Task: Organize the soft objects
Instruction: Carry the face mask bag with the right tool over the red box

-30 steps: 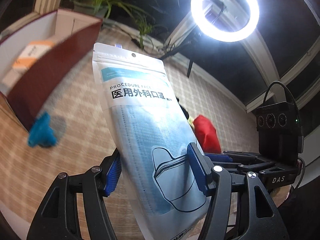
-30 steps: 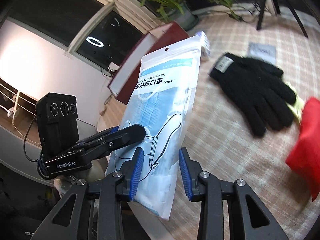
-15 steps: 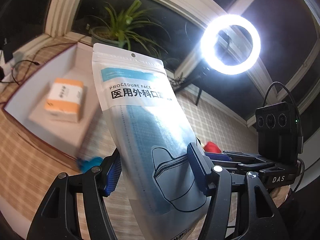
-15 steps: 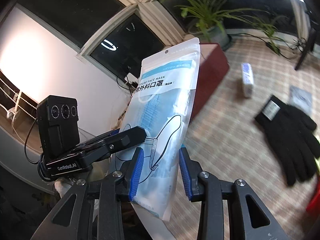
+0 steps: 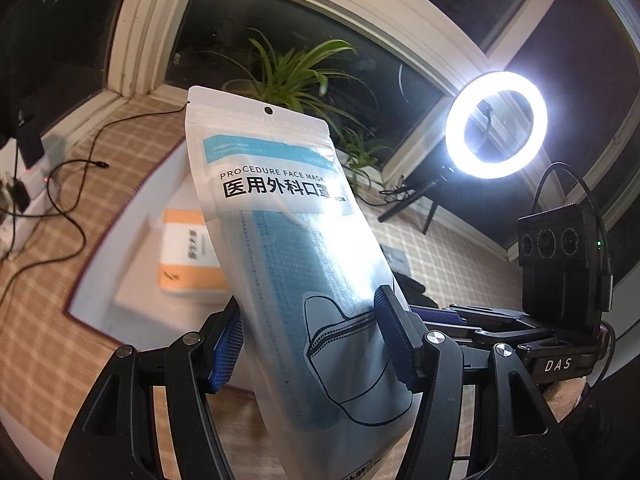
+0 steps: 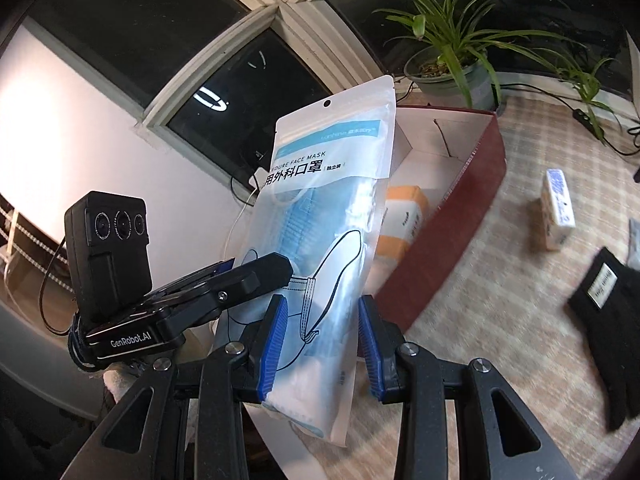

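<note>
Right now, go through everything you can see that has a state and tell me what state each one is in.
Mask pack: sealed, held upright in the air by both grippers.
Left gripper: shut on the mask pack.
Right gripper: shut on the mask pack.
Box: open, lid off.
Tissue pack: lying flat inside the box.
Ring light: switched on.
Black glove: lying flat on the mat.

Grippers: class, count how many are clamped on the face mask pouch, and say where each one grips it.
2. The left gripper clamps the face mask pouch across its lower half; the right gripper pinches its lower part edge-on.
</note>
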Demonstrator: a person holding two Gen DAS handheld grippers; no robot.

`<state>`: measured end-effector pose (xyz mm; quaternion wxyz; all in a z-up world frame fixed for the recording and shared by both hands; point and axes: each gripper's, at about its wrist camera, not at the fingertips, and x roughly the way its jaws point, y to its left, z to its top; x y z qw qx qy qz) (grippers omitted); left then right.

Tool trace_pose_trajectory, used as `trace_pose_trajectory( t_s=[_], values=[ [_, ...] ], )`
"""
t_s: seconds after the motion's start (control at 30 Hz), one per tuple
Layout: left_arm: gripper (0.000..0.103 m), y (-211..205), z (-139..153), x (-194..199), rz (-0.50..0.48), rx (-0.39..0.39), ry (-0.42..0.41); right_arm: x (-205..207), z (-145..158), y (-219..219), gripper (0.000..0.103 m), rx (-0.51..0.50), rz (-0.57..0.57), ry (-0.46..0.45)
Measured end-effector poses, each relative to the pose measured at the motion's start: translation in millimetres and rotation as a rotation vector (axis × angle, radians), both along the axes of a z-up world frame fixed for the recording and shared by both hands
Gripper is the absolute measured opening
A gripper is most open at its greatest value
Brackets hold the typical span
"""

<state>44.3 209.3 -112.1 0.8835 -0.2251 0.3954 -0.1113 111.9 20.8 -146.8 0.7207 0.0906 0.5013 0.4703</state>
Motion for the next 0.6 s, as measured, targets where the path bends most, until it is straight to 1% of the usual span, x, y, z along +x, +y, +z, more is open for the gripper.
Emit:
trace_pose_trajectory(
  t_s=[0.17, 0.4, 0.6],
  values=[
    [0.061, 21, -2, 16, -0.001, -0.003, 0.014, 13, -3, 24, 0.033, -0.011, -0.017, 0.005],
    [0.061, 40, -8, 40, -0.014, 0.017, 0.041, 30, -12, 47, 0.033, -0.034, -0.031, 0.026],
    [0.061, 54, -16, 65, -0.03, 0.026, 0.071, 45, -25, 64, 0.033, -0.083, -0.039, 0.04]
  ],
)
